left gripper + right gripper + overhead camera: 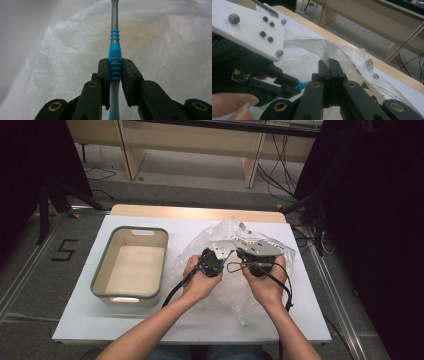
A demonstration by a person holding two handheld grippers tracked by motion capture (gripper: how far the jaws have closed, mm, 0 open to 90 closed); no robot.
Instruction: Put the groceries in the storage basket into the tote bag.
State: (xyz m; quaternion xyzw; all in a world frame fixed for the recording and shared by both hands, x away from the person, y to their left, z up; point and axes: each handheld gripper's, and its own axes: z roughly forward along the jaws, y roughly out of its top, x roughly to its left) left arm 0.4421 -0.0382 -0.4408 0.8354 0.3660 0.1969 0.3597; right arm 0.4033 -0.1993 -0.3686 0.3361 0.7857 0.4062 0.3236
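Room backdrop: grey floor, light wooden furniture across the top of the high view, black stands at both sides. White table [125, 320] sits at frame centre, wood edge along its far side.

Grey-rimmed beige bin [102, 270] stands left of centre on the table, nothing visible inside it.

Clear plastic bag [227, 237] lies crumpled right of centre, beside the bin but not touching it; printed label visible toward its right end. In the left gripper view the bag is the pale, wrinkled background across most of the frame.

Both forearms come in from the bottom edge of the high view and meet over the bag's near side, hands close together.

Left gripper [211, 261] is just left of the bag's middle. Its own view has the jaws clamped on a toothbrush [114, 53]: blue ribbed grip section pinched between the two black pads at frame centre, grey neck running straight up to the top edge, head cut off there, so bristles can't be told. Handle tail drops out below between the jaws.

Right gripper [257, 256] is just right of the left one, grey plate on top. Its own view has the jaws fully closed at centre, pinching a fold of the bag film that rises up and left from the tips. The left gripper sits at that view's left, with a blue sliver of the toothbrush at its jaws, right beside the right gripper's jaws.
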